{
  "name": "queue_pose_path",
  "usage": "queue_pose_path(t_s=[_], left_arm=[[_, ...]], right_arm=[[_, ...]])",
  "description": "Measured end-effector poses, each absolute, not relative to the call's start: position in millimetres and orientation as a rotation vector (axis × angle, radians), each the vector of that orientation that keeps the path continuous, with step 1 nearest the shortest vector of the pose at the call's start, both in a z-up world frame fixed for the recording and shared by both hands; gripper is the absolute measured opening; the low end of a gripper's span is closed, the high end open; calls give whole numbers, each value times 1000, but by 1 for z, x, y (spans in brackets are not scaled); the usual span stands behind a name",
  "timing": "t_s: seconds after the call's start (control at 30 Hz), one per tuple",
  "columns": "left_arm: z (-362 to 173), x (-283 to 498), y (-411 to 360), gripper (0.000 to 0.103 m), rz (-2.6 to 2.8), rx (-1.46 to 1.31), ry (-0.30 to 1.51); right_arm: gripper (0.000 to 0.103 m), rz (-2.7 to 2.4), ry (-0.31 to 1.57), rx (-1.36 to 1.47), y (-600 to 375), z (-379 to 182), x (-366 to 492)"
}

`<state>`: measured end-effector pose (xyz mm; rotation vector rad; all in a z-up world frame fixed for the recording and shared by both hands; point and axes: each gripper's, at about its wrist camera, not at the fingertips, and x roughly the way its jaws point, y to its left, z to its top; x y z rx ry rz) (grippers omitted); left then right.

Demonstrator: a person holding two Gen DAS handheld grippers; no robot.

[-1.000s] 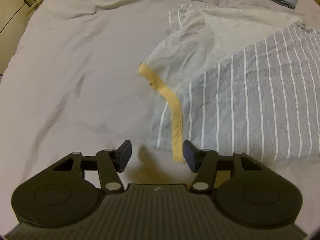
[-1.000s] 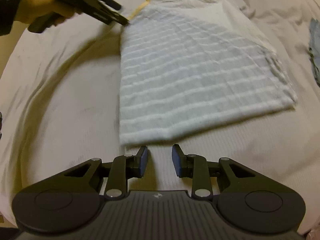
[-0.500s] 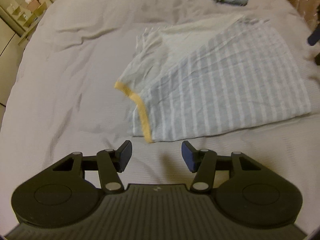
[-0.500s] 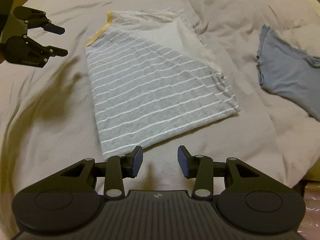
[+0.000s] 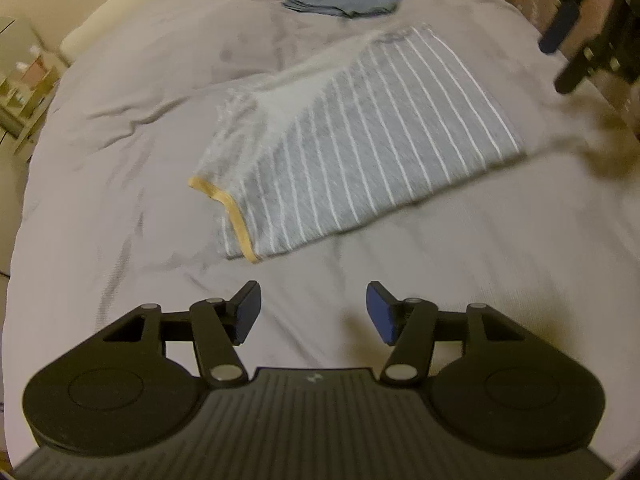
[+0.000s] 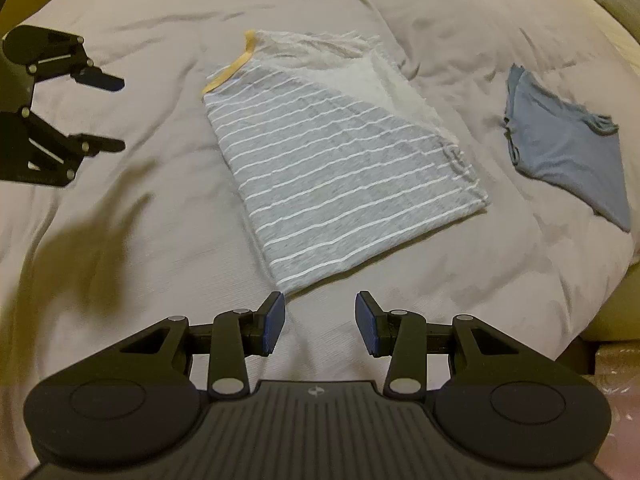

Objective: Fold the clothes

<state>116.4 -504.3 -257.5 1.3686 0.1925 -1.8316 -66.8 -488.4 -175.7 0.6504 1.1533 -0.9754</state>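
Both grippers (image 5: 314, 312) (image 6: 320, 328) back, striped shirt (image 6: 336, 184) released.

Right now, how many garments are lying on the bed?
2. The striped shirt lies folded mid-bed, ahead of the right gripper. The blue garment lies apart, to its right. More may lie outside view.

Bare bedsheet (image 6: 140, 208) rings the striped shirt (image 6: 340, 184); the blue garment (image 6: 568, 156) seemingly leaves a clear gap.
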Motion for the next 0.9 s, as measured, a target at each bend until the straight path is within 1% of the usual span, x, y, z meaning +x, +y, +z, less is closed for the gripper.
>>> queue_pose_path(t_s=[0.27, 0.3, 0.4, 0.43, 0.5, 0.6, 0.77, 0.83, 0.9], left_arm=[[-288, 111, -520, 54, -1868, 1372, 239], [-290, 109, -522, 54, -1875, 1377, 238], [-292, 102, -526, 55, -1900, 1388, 224], [-291, 100, -528, 56, -1908, 1387, 216], [-290, 97, -534, 58, -1920, 1383, 198], [-288, 95, -550, 58, -1921, 1373, 185], [-290, 87, -595, 58, -1900, 1343, 203], [-293, 83, -615, 56, -1891, 1334, 216], [-300, 78, -639, 54, -1892, 1346, 220]], right_arm=[[43, -969, 1177, 689, -496, -195, -56], [45, -973, 1175, 699, -498, -196, -56], [55, -984, 1171, 720, -504, -199, -57], [56, -982, 1168, 725, -506, -200, -58], [55, -978, 1164, 731, -511, -202, -60], [52, -1008, 1126, 721, -525, -203, -66], [52, -1026, 1006, 772, -564, -208, -87], [52, -989, 962, 777, -580, -213, -94], [47, -948, 933, 769, -593, -218, -97]])
